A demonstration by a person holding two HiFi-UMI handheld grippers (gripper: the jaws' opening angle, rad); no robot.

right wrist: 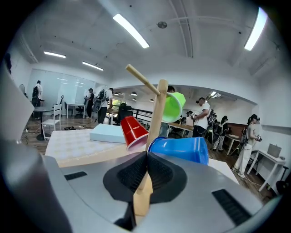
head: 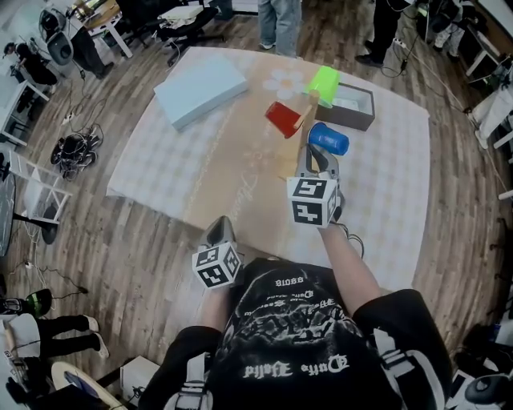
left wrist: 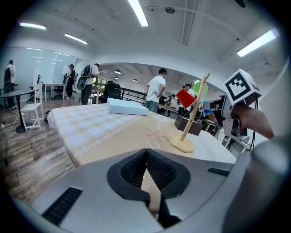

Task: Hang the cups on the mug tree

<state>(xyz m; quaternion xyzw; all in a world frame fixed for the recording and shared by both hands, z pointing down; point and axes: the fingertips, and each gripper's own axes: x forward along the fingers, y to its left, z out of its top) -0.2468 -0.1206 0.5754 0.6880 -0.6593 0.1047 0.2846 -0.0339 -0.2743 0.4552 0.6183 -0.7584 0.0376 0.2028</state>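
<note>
A wooden mug tree [head: 303,122] stands on the cloth-covered table [head: 160,168] with three cups on its pegs: red [head: 282,118] on the left, green [head: 324,82] at the far top, blue [head: 329,138] on the near right. In the right gripper view the trunk [right wrist: 157,109] rises straight ahead, with the red cup [right wrist: 134,130] left of it and the blue cup [right wrist: 182,149] right of it, just past the jaw tips. My right gripper [head: 314,154] [right wrist: 147,154] is shut and empty just in front of the tree. My left gripper [head: 220,224] [left wrist: 146,151] is shut and empty at the table's near edge.
A flat light-blue box [head: 200,88] lies at the table's far left. Behind the tree sits a dark open box [head: 357,112]. People stand beyond the far edge [head: 280,20]. Wooden floor with cables and chairs [head: 76,148] surrounds the table.
</note>
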